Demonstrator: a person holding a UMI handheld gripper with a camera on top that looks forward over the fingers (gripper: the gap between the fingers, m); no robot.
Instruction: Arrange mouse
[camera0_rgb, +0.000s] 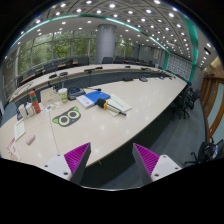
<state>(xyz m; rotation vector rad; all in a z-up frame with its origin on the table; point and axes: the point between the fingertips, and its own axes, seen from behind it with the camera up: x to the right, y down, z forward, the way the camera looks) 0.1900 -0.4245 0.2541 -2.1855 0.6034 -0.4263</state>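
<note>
The gripper hangs above the long table with its fingers spread and empty — nothing grasped yet. No mouse can be made out among the far clutter, so the arranging appears wholly undone.

No text, label or number on the table can be read.

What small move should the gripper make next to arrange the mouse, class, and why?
Probably ease forward and left over the table. The gripper hangs open and empty above its near edge, and no mouse is clearly visible yet; the likeliest place is the clutter around the green-and-black object, beyond the left finger.
</note>
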